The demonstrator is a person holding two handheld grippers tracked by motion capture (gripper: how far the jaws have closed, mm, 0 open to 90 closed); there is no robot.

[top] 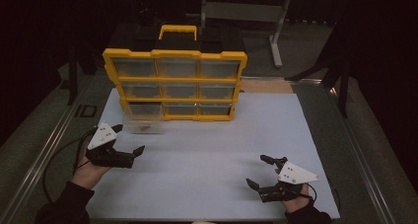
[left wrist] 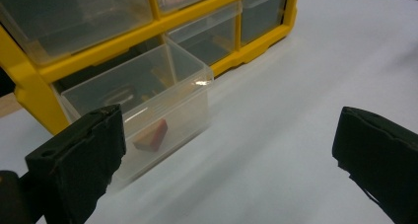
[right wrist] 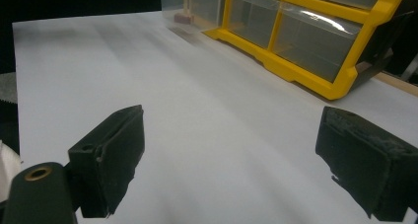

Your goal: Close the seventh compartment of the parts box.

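On the white table [top: 207,155], left gripper [top: 129,142] low beside the pulled-out clear drawer [top: 142,125], jaws spread wide and empty, small red block [left wrist: 152,135] lying inside that drawer, right gripper [top: 257,170] near the front edge, splayed wide, well apart from the yellow organizer [top: 173,78].

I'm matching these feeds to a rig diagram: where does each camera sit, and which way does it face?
High view: above the person's side, looking forward and down on the white table and yellow cabinet; both hands show, with left gripper and right gripper.
Left gripper view: on the left gripper, facing the pulled-out drawer with a red block; its black jaws show.
Right gripper view: on the right gripper, facing across the table; its jaws show.
All share cabinet and drawer.
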